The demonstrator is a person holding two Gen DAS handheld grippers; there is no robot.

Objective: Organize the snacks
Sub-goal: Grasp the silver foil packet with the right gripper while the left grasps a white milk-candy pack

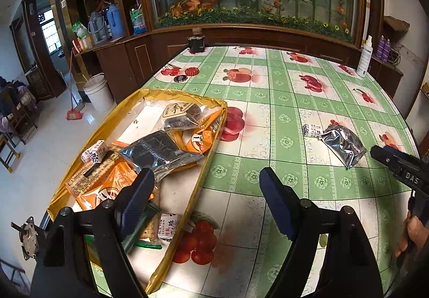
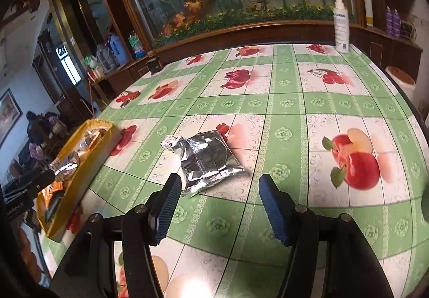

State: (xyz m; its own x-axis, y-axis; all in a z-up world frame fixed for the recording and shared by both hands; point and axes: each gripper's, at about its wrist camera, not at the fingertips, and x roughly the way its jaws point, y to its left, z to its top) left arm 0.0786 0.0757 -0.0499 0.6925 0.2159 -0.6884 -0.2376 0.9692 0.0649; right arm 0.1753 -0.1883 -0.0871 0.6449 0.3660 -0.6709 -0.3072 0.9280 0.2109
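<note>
Both tongs are spread wide with nothing between the fingers. The right gripper (image 2: 217, 206) hangs low over the green-and-white fruit-print tablecloth (image 2: 295, 115), and the crinkled silver foil snack packet (image 2: 207, 161) lies flat just ahead of its left finger, not touching. Its long axis runs diagonally, near corner toward that finger, far end angled away to the right. A small white wrapped candy with dark print (image 2: 170, 143) sits against the packet's far-left corner.

The left gripper (image 1: 206, 198) hovers over the near end of the shallow yellow rectangular tray (image 1: 211, 147), which holds orange, silver and white snack packs and stretches away ahead-left.
</note>
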